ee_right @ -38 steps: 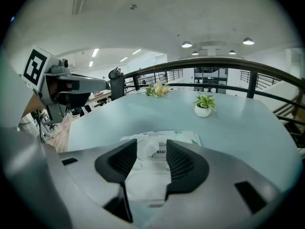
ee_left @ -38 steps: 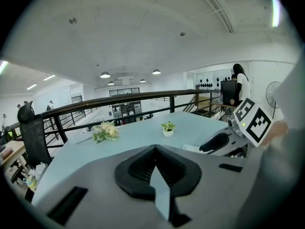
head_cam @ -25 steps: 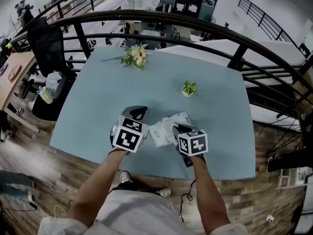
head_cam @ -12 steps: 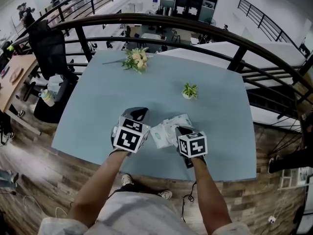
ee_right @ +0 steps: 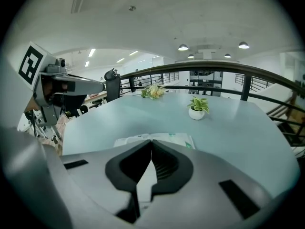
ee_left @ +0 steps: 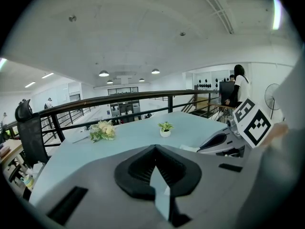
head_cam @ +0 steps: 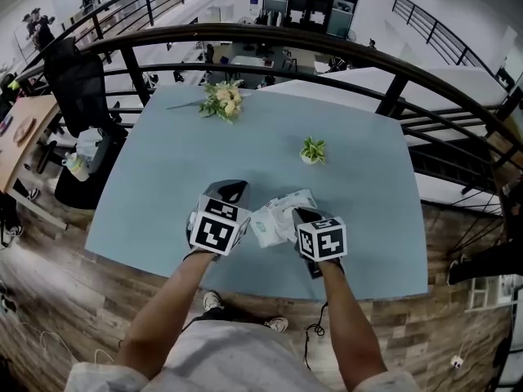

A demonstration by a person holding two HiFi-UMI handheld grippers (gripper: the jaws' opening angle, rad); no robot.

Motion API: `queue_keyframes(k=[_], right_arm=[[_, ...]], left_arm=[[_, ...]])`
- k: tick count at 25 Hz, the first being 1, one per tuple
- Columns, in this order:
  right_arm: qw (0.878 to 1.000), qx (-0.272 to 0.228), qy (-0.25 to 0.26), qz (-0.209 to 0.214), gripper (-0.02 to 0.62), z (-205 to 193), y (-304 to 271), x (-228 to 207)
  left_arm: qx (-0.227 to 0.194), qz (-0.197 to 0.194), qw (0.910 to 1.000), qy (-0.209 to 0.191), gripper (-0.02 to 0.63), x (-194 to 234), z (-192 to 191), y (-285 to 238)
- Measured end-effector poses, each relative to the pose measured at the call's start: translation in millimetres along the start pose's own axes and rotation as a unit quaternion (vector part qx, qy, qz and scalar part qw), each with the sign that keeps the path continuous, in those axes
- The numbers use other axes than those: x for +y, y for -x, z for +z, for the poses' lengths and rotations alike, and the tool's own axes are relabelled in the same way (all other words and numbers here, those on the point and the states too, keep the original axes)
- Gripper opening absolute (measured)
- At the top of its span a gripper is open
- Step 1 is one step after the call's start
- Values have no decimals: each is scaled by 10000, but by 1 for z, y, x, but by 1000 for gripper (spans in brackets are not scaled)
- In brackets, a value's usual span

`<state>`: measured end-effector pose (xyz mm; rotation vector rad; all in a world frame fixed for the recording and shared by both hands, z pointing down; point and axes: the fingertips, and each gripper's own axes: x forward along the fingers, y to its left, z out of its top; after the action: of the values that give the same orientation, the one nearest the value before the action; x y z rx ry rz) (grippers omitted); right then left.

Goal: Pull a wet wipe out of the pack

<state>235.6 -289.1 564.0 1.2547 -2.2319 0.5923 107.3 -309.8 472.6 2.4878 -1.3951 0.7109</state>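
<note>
One pack (head_cam: 278, 211) lies by the middle of the table's (head_cam: 163, 170) near edge, its long axis slanting from near-left to far-right. There are two grippers, one plant (head_cam: 312, 149) and one bunch of flowers (head_cam: 221, 100). The left gripper (head_cam: 230, 188), just left of the pack, has its jaws together and empty. The right gripper (head_cam: 297, 214) is over the pack; its jaws have just been closing and now meet, though I cannot tell whether a wipe is pinched. Nothing else has shifted.

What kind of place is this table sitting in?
Probably an open-plan office mezzanine: the blue table stands by a curved black railing, with desks on the floor below and a black office chair alongside.
</note>
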Motion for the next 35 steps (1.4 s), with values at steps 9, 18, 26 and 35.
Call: queue_keyframes(k=[9, 18, 26, 35], right_arm=[[9998, -147, -48, -125, 8, 11, 8, -3], [9992, -287, -158, -239, 6, 23, 19, -4], [9985, -380, -161, -349, 6, 30, 25, -5], [9974, -501, -230, -462, 6, 36, 32, -5]], left_arm=[[-110, -126, 9999, -45, -6, -7, 10, -3], [-183, -237, 9995, -60, -6, -10, 15, -3], [-275, -383, 9989, -54, -6, -15, 22, -8], [-351, -551, 9978, -74, -6, -19, 27, -12]])
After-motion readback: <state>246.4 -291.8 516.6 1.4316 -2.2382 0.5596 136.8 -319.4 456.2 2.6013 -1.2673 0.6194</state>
